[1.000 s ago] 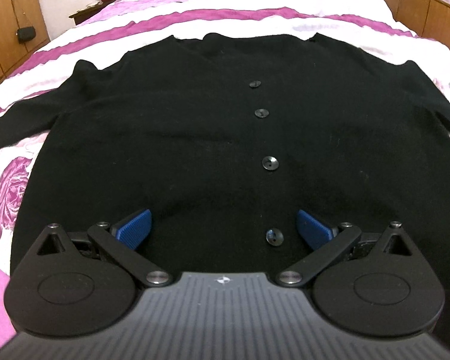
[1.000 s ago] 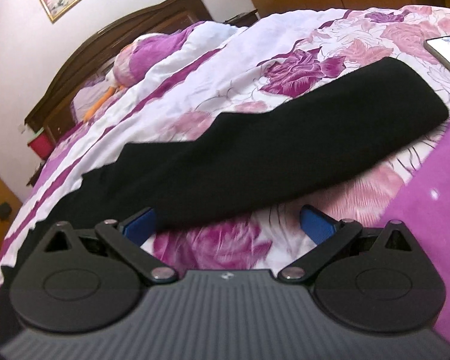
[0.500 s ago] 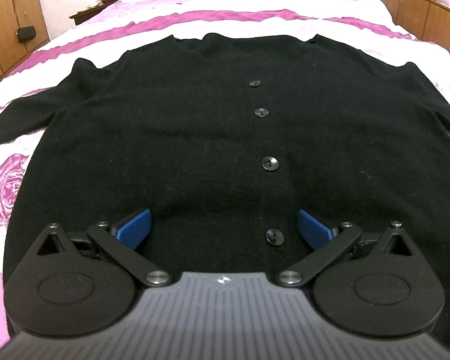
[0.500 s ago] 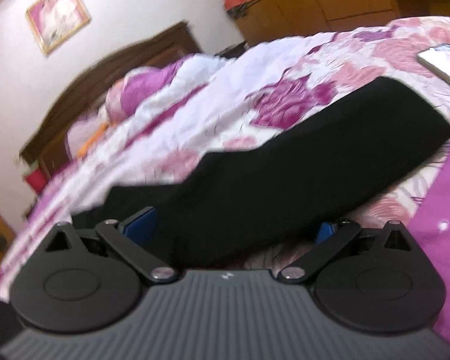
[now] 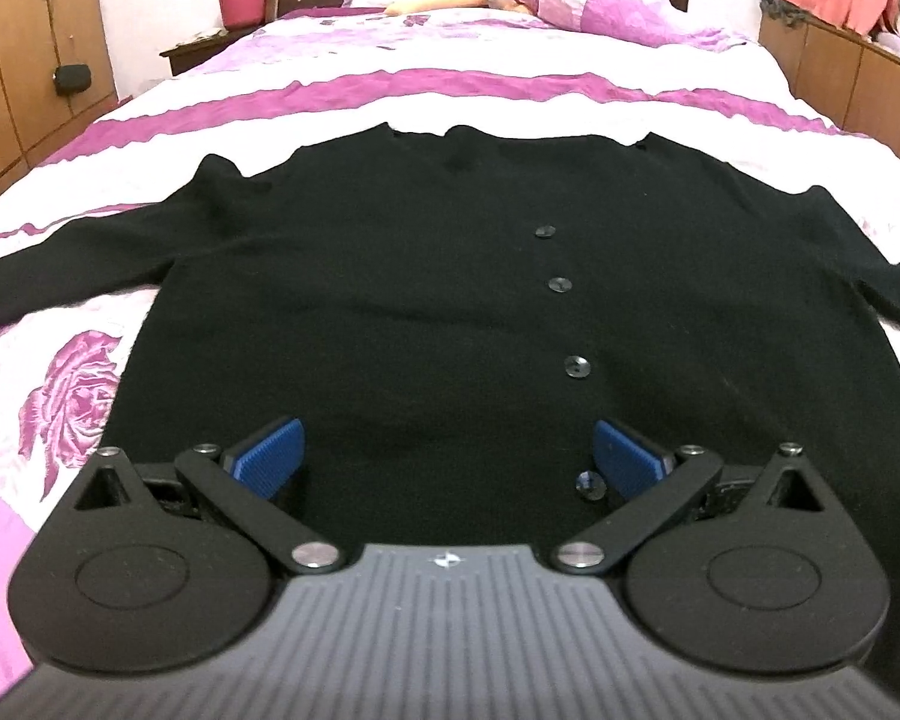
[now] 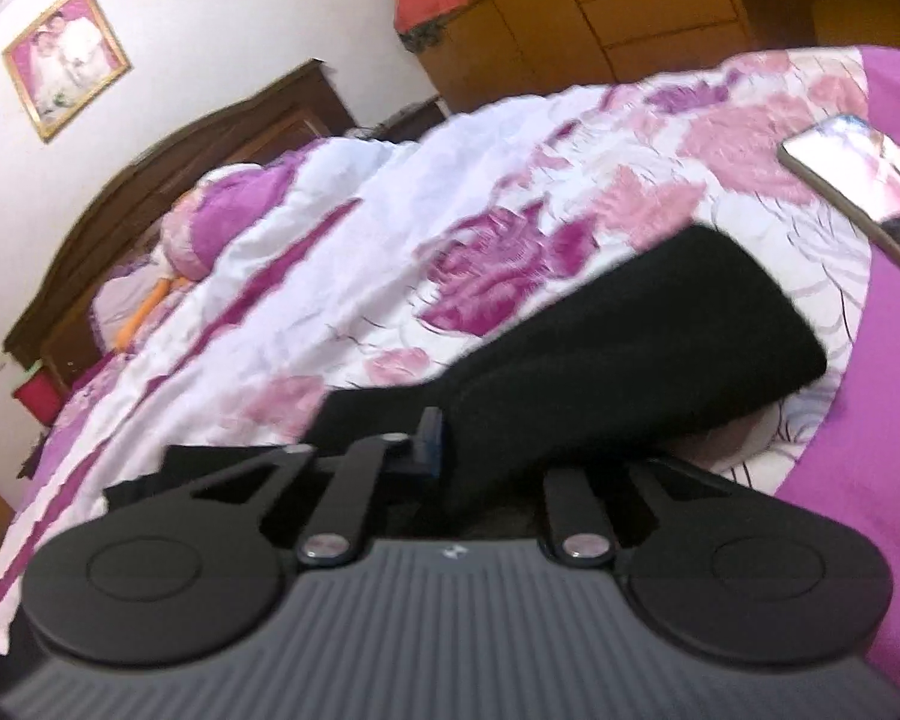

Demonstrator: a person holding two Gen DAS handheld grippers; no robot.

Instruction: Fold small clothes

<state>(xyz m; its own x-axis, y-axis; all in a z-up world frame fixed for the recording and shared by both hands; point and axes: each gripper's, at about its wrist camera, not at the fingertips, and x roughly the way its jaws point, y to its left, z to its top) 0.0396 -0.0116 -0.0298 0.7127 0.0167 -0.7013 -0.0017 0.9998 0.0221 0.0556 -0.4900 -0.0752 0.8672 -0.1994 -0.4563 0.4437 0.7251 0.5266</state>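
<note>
Right wrist view: sleeve [image 6: 660,324] hides right gripper [image 6: 450,450] far pad; frame blurred.

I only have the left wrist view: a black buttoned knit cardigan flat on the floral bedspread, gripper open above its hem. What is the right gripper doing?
Observer: The right gripper is shut on the black cardigan's knit sleeve.
Operator: At the cuff?
Observer: No, the cuff extends free, well beyond the gripper.
Operator: Anything close to that end?
Observer: A glossy flat phone lies on the floral bedspread past it, not touching.
</note>
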